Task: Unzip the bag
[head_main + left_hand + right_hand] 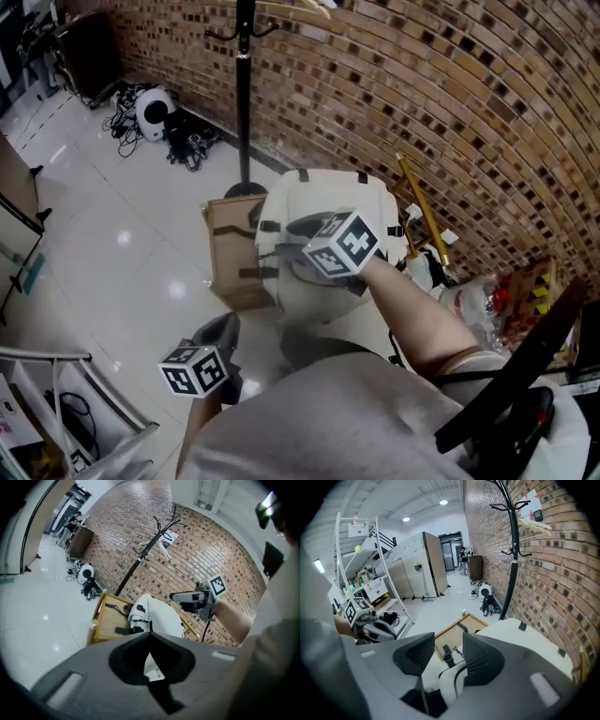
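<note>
While the white bag (323, 202) stands on the floor (112, 216) in front of the brick wall (450, 103), we hold both tools clear of its fabric. The bag sits just beside the base of the black coat stand (244, 103), and its left side overlaps a flat brown board (230, 248) that lies on the floor. Black straps and buckles run across the side of the bag that faces the board.

The right tool (446, 645) hangs directly above the bag and points steeply down at it. Its jaws stand spread wide apart. Between them, the right gripper view shows white fabric, a black strap and a dark curved seam, but neither pad presses on any of these. In the head view, the marker cube (342, 246) on this tool covers the middle of the bag, and the forearm (412, 309) reaches in from the lower right.

The left tool (150, 633) is held low and close to our body, well apart from the bag. Its jaws are pressed together at the tips. A white sliver shows through the opening behind the tips; we cannot tell what it is.

We cannot tell from these views whether the zip is open or closed.
</note>
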The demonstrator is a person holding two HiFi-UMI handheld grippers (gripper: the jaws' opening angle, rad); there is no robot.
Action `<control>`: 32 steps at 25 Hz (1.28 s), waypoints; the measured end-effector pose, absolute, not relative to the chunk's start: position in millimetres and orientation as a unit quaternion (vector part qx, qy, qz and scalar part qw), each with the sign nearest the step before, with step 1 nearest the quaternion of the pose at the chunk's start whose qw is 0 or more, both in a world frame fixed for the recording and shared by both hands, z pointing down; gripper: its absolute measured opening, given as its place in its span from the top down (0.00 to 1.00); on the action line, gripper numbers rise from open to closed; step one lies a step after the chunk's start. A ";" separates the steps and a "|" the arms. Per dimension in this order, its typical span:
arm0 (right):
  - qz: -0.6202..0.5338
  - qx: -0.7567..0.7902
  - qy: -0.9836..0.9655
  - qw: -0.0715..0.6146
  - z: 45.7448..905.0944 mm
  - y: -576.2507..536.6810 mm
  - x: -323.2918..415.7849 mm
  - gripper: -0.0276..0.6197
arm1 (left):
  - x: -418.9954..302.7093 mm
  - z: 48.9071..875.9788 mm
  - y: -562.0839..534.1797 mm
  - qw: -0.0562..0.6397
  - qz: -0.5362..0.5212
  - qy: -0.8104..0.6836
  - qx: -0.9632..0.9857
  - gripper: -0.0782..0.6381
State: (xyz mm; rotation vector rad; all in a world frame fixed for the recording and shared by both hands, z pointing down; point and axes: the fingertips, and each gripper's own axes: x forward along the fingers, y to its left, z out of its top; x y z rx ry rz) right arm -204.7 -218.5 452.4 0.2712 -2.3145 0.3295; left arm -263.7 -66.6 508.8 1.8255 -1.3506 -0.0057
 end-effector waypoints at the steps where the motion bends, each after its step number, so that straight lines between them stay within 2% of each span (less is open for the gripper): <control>1: 0.134 0.094 -0.908 0.386 458.0 -195.5 -199.5 0.68 | -258.5 516.6 -60.7 0.429 -0.005 -0.533 0.729 0.89; 3: 0.144 0.059 -0.904 0.397 473.3 -145.4 -188.6 0.77 | -246.2 532.6 -47.0 0.446 -0.004 -0.522 0.727 0.89; 5: 0.165 0.025 -0.900 0.402 486.4 -97.8 -174.6 0.95 | -229.4 544.7 -32.5 0.462 0.001 -0.511 0.725 0.89; 9: 0.228 -0.009 -0.890 0.394 503.5 -31.9 -135.3 0.95 | -185.4 550.8 -5.7 0.472 0.015 -0.495 0.729 0.89; 14: 0.253 -0.006 -0.893 0.372 513.1 24.7 -69.6 0.95 | -132.8 546.7 33.6 0.457 0.037 -0.506 0.731 0.89; 24: 0.265 0.043 -0.905 0.330 516.9 149.4 174.1 0.95 | 107.0 528.2 166.1 0.433 0.076 -0.480 0.759 0.89; 32: 0.220 0.042 -0.933 0.281 468.9 186.0 214.5 0.95 | 149.3 468.6 213.7 0.380 0.082 -0.518 0.762 0.89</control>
